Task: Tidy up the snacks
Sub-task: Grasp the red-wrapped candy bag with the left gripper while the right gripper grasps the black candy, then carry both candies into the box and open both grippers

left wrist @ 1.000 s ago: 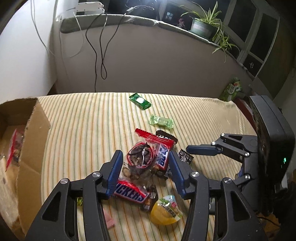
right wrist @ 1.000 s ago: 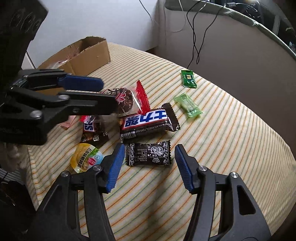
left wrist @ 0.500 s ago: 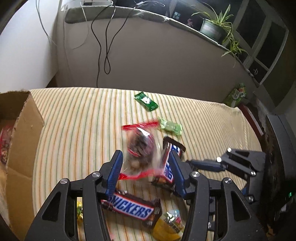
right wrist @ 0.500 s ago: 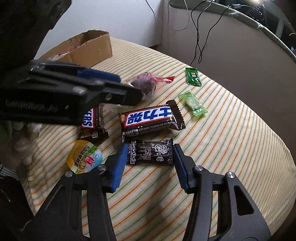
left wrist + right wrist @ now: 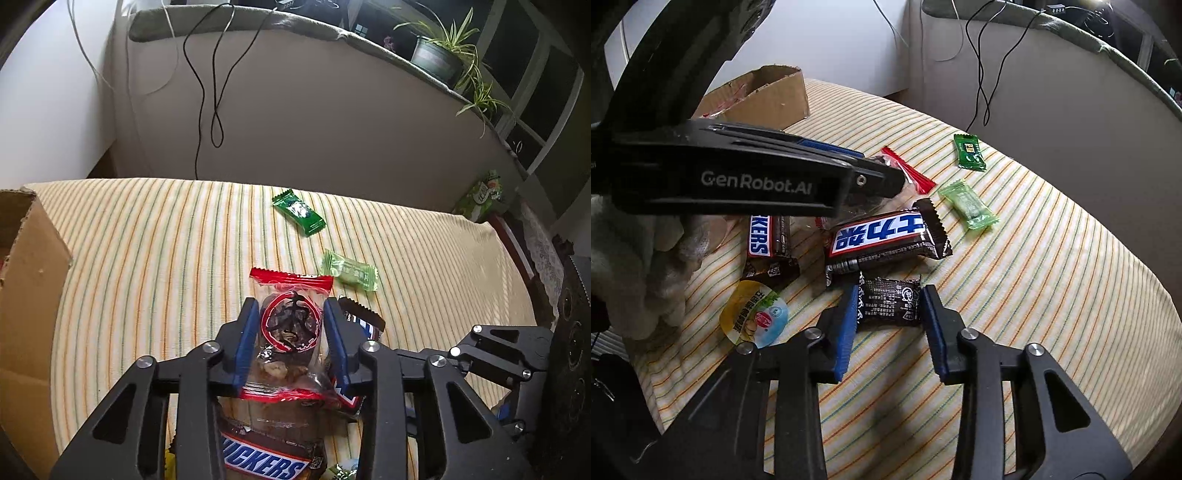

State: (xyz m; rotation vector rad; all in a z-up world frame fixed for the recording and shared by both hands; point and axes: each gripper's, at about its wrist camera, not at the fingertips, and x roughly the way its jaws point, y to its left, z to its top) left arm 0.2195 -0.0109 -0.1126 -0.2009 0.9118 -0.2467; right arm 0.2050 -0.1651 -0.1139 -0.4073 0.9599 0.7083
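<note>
My left gripper (image 5: pixel 290 317) is shut on a clear snack bag with red ends (image 5: pixel 290 325) and holds it above the striped cloth. Its tip also shows in the right wrist view (image 5: pixel 875 177). My right gripper (image 5: pixel 890 295) has its pads on both sides of a small black wrapped snack (image 5: pixel 890 301) that lies on the cloth. Two Snickers bars lie near: one with blue Chinese print (image 5: pixel 882 236), one reading "KERS" (image 5: pixel 768 240), also seen below the held bag (image 5: pixel 266 458).
A cardboard box (image 5: pixel 26 280) stands at the left, also in the right wrist view (image 5: pixel 768 96). A dark green candy (image 5: pixel 299 211), a light green candy (image 5: pixel 351 271) and a yellow jelly cup (image 5: pixel 753 317) lie on the cloth. A cushioned ledge with cables runs behind.
My left gripper closed on the red-ended bag and lifted it off the pile. My right gripper moved forward and narrowed around the black snack.
</note>
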